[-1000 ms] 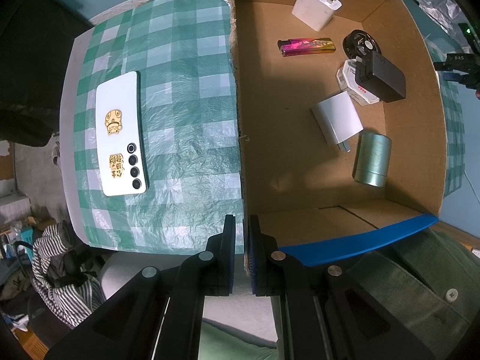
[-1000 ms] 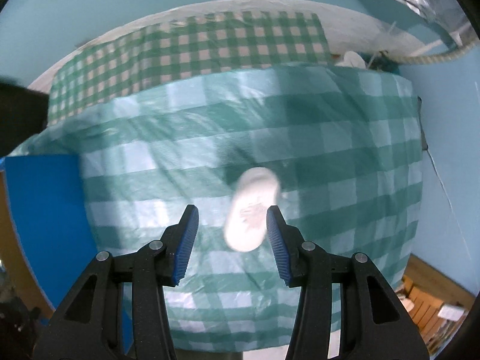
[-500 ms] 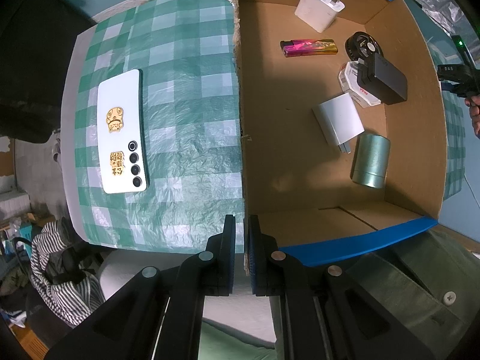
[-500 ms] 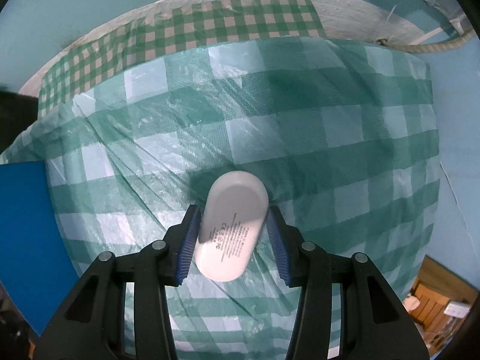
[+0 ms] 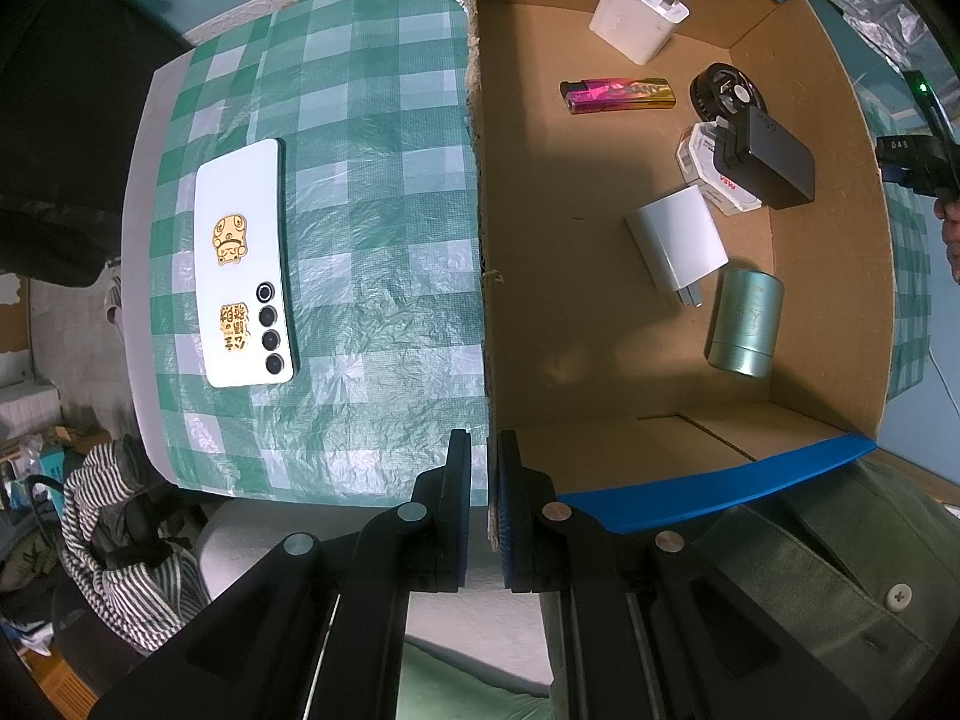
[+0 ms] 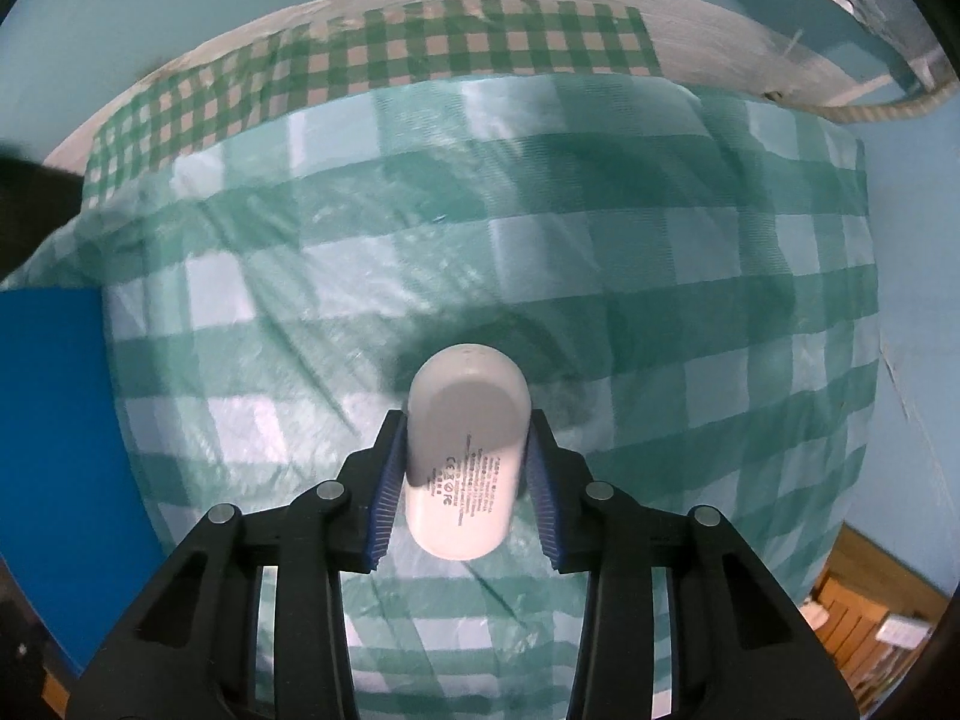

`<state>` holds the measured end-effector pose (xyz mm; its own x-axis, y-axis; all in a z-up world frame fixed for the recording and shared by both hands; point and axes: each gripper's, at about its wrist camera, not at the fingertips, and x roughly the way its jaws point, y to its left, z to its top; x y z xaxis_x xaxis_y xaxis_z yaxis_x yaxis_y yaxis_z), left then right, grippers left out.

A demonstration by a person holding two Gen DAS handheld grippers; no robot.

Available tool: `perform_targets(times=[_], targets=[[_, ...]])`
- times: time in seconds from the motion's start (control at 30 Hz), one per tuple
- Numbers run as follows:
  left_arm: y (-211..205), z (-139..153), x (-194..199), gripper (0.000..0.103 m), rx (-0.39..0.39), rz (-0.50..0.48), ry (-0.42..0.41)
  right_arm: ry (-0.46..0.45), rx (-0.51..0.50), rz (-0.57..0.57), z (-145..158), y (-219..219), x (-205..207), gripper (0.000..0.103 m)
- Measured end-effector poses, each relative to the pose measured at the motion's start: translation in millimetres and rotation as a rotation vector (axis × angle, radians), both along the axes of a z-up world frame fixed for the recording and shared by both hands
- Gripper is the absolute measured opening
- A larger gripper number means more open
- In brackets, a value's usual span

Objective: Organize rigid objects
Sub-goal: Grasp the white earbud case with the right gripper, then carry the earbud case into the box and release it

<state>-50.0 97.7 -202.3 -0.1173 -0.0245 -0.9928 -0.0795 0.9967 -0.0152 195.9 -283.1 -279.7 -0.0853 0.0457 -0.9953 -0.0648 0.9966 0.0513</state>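
Lying flat on the checked cloth [image 5: 384, 252] at far left: a white phone [image 5: 246, 267]. Pinching the near wall of the cardboard box [image 5: 798, 354], jaws pressed together: left gripper [image 5: 482, 510]. Inside: two white chargers, a lighter [image 5: 618, 95], a black adapter, a green tin [image 5: 746, 321]. Just closing on a white oval case [image 6: 465, 450], pads squeezing both sides, above the cloth: right gripper [image 6: 465, 483].

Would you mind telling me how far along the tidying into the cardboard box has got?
Done: two white chargers, a lighter, a black adapter and a green tin lie in the cardboard box. In hand: the right hand-held gripper has just been closing on a white oval case; the left hand-held gripper pinches the box wall. Left: the white phone on the tablecloth.
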Motion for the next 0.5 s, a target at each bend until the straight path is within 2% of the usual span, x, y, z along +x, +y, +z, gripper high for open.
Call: perform_targets(times=[0.27,0.5], targets=[[0.6,-0.1,-0.6,0.009,0.001,-0.002,-0.001,-0.019,0.020,0.127,20.4,26.8,-15.7,0.037],[0.8,-0.2,0.3,0.009,0.000,-0.002,0.000,-0.079,0.055,0.244,51.9,55.0,-34.6,0.037]])
